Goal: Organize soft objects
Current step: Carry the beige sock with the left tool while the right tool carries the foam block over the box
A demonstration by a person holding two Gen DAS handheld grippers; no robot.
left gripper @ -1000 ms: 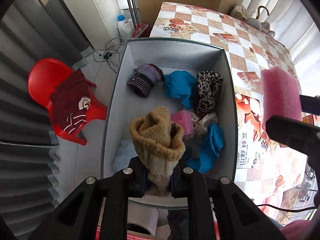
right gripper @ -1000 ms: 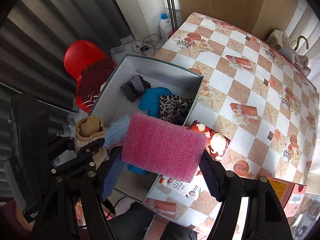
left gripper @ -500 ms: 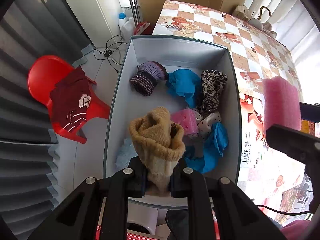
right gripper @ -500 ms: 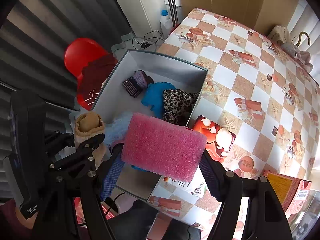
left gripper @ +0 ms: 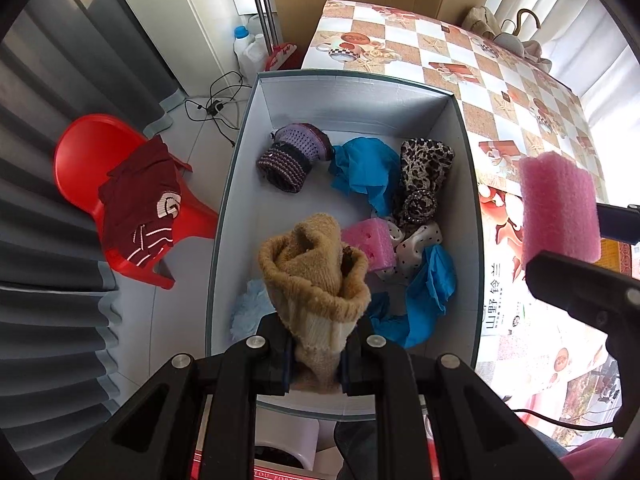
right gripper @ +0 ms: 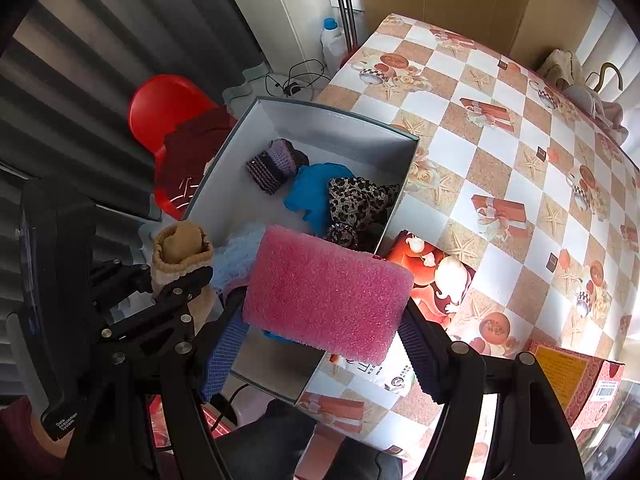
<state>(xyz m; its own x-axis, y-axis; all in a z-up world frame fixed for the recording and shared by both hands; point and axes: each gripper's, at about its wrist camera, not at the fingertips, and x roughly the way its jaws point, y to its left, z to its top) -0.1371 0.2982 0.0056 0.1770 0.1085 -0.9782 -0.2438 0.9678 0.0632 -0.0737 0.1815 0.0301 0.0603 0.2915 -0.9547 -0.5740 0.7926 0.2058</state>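
My left gripper [left gripper: 316, 344] is shut on a tan knitted sock [left gripper: 314, 276] and holds it upright over the near end of a grey box [left gripper: 352, 108]. In the box lie a purple knitted hat [left gripper: 292, 156], blue cloths [left gripper: 364, 168], a leopard-print cloth [left gripper: 424, 168], a small pink sponge [left gripper: 368, 240] and a dotted cloth [left gripper: 420, 240]. My right gripper [right gripper: 320, 320] is shut on a large pink foam sponge [right gripper: 326, 298], which hangs above the box's right rim [right gripper: 394, 204]. In the right wrist view the sock [right gripper: 180, 248] shows at the left.
The box stands at the left edge of a table with a checkered cloth [right gripper: 500, 152]. A red chair [left gripper: 80, 156] with a maroon garment is on the floor to the left. An orange carton [right gripper: 576, 380] sits near the table's front right. Bottles [left gripper: 248, 48] and cables lie beyond the box.
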